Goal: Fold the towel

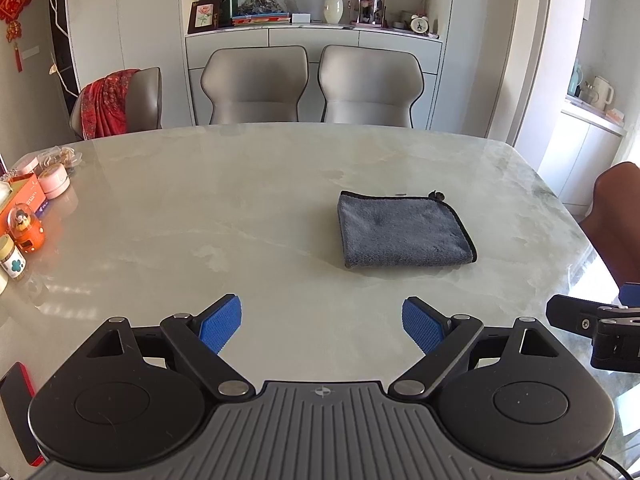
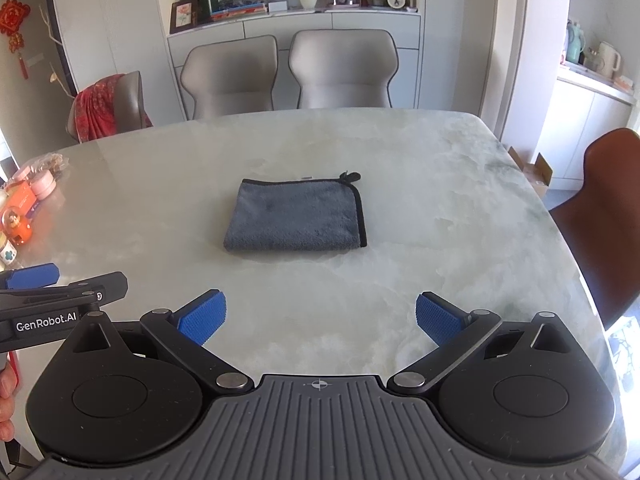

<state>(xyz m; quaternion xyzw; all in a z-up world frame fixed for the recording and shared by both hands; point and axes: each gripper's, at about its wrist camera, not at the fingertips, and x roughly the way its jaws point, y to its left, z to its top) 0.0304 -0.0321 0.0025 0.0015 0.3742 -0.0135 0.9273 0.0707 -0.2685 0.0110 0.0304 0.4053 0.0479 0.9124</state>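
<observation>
We are seeing a grey plush towel (image 1: pixel 404 232) (image 2: pixel 298 216) lying flat on the marble bench (image 1: pixel 240 200), already folded into a compact, roughly square bundle. Black piping is running along its far and right edges, with a small black loop sticking out at the far right corner. It is resting near the bench's middle, well away from every edge.
</observation>
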